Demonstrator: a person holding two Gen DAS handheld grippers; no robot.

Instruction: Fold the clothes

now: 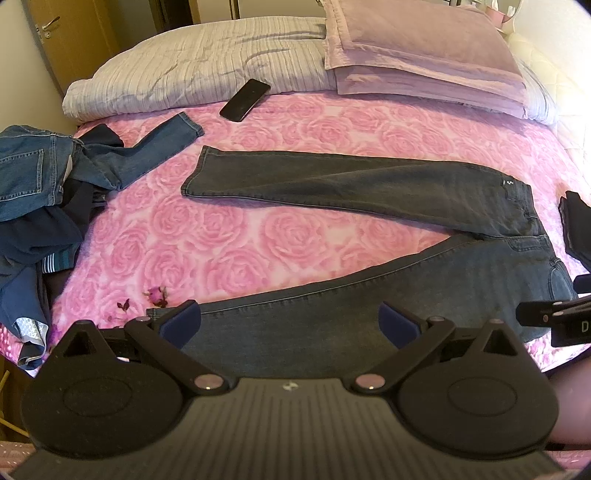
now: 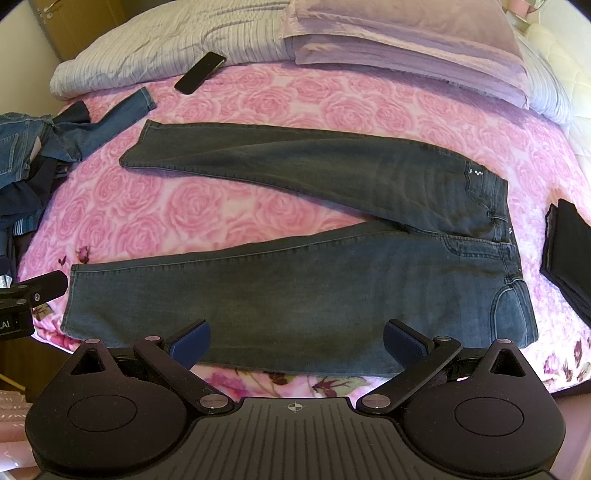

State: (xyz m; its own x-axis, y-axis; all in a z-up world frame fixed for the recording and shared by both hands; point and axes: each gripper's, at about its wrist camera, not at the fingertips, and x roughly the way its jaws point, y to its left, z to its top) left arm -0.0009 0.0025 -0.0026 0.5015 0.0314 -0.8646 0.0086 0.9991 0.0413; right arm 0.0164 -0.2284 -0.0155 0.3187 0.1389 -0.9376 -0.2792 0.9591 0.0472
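Grey jeans (image 2: 332,236) lie flat on the rose-print bedspread (image 2: 207,206), waistband toward the right, legs splayed apart in a V toward the left; far leg hem ends near the blue pile, near leg runs along the bed's front edge. Left gripper (image 1: 290,325) hangs over the near leg close to its hem, fingers spread wide, nothing between them; its own body hides the fabric edge directly beneath, so contact with the cloth cannot be judged. Right gripper (image 2: 297,343) is over the near leg's lower edge, fingers likewise wide and empty; the front edge of the jeans is partly covered by its frame. Each gripper shows only as a dark sliver at the edge of the other's view. A folded black garment (image 2: 569,254) lies just right of the waistband, cut off by the frame; what it is cannot be made out. At far left, a rumpled heap of blue jeans (image 1: 29,173) and darker clothes (image 1: 40,236), tangled, individual pieces hard to separate; one blue leg stretches toward the phone (image 1: 245,99). Phone rests dark-screened near the grey quilted pillow (image 1: 207,62). Lilac folded bedding (image 1: 424,59) beyond. Door (image 1: 70,33) at upper left, partly cropped.
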